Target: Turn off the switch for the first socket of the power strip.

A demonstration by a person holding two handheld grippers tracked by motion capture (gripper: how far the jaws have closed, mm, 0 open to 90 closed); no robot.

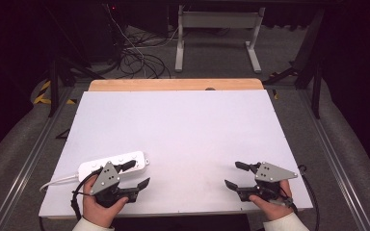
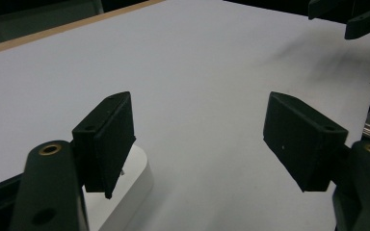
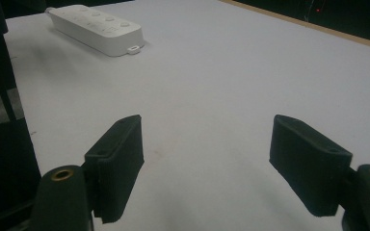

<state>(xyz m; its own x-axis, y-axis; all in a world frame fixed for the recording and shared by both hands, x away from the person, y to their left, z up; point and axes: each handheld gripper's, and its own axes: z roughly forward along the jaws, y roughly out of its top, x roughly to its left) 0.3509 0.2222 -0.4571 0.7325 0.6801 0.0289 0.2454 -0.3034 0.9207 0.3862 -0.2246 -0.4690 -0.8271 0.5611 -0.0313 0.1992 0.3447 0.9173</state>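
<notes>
Both pairs of jaws stand spread with nothing between them. The left gripper [image 1: 134,174] hovers just beside the white plastic power strip [image 1: 114,164], whose rounded end sits under its left jaw; the right gripper [image 1: 236,174] hangs well apart over the bare white tabletop [image 1: 183,125]. No step seems begun; a grasp would need the left jaws brought over the strip.

A lab or test room — tangled black cables on grey carpet [image 1: 139,60], a white-legged metal frame [image 1: 217,33], dark curtained surroundings.
</notes>
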